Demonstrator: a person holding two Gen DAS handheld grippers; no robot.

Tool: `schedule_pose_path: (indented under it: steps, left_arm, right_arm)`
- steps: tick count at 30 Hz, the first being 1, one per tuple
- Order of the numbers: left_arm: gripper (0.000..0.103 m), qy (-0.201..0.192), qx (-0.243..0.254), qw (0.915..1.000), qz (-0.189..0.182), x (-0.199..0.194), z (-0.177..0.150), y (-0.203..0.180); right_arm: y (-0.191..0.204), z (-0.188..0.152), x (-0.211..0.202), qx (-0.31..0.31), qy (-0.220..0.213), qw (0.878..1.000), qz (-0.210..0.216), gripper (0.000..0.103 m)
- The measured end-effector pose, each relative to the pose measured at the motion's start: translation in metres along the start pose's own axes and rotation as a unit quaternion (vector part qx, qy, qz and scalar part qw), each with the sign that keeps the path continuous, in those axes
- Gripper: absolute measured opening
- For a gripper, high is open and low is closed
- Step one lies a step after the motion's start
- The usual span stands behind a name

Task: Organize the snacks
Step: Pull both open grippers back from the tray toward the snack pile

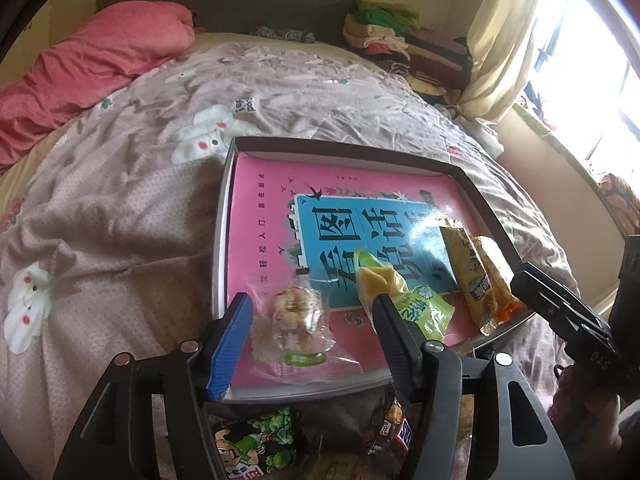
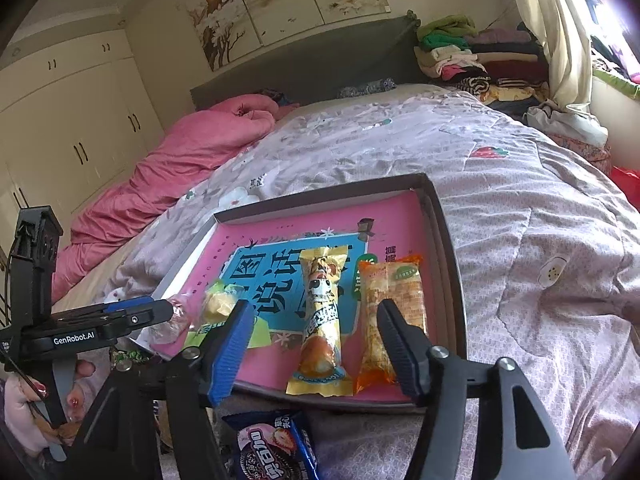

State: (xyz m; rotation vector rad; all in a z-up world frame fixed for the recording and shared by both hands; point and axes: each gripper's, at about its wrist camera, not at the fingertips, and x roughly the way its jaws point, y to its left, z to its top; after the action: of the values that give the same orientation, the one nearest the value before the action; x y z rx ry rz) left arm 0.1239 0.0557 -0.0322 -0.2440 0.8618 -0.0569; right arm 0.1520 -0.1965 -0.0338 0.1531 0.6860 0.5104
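A shallow box tray [image 1: 344,145] [image 2: 450,264] with a pink and blue picture bottom lies on the bed. In it lie a clear bag of round cookies [image 1: 294,318], a green and yellow packet [image 1: 416,300] [image 2: 218,304], a yellow snack bar [image 1: 466,272] [image 2: 322,320] and an orange packet [image 1: 496,276] [image 2: 394,304]. My left gripper [image 1: 312,312] is open and empty just above the cookie bag. My right gripper [image 2: 314,316] is open and empty over the yellow bar. A green pea packet [image 1: 260,444], a dark chocolate packet [image 1: 390,428] and an Oreo packet [image 2: 276,444] lie on the bed before the tray.
The bed has a grey-pink patterned quilt [image 1: 120,208] [image 2: 540,240] and a pink duvet [image 1: 80,68] [image 2: 180,160] at the far left. Folded clothes [image 2: 472,52] are stacked by the headboard. A curtain and window [image 1: 560,60] are at the right, wardrobes [image 2: 68,120] at the left.
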Motion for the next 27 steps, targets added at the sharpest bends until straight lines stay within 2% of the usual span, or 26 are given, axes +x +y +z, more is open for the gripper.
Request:
schedule_pose_path:
  steps: [7, 12, 15, 21, 27]
  left_arm:
    - [0.071, -0.012, 0.014, 0.9998, 0.007, -0.007, 0.001, -0.004]
    - [0.076, -0.021, 0.016, 0.9996, 0.007, -0.015, 0.003, -0.005]
    - [0.077, -0.026, 0.011, 0.9996, 0.010, -0.020, 0.003, -0.004]
    - [0.078, -0.035, 0.004, 0.9993, 0.007, -0.030, 0.004, 0.000]
    - [0.078, -0.040, 0.003, 0.9991, 0.009, -0.040, 0.004, 0.004]
  right_arm:
    - [0.010, 0.000, -0.007, -0.019, -0.011, 1.000, 0.006, 0.069]
    - [0.017, 0.000, -0.014, -0.028, -0.024, 0.999, 0.014, 0.078]
    - [0.019, -0.001, -0.015, -0.028, -0.024, 0.999, 0.012, 0.079]
    - [0.017, 0.000, -0.022, -0.021, -0.038, 0.999, 0.007, 0.090]
    - [0.018, -0.001, -0.026, -0.017, -0.041, 0.999, 0.020, 0.091]
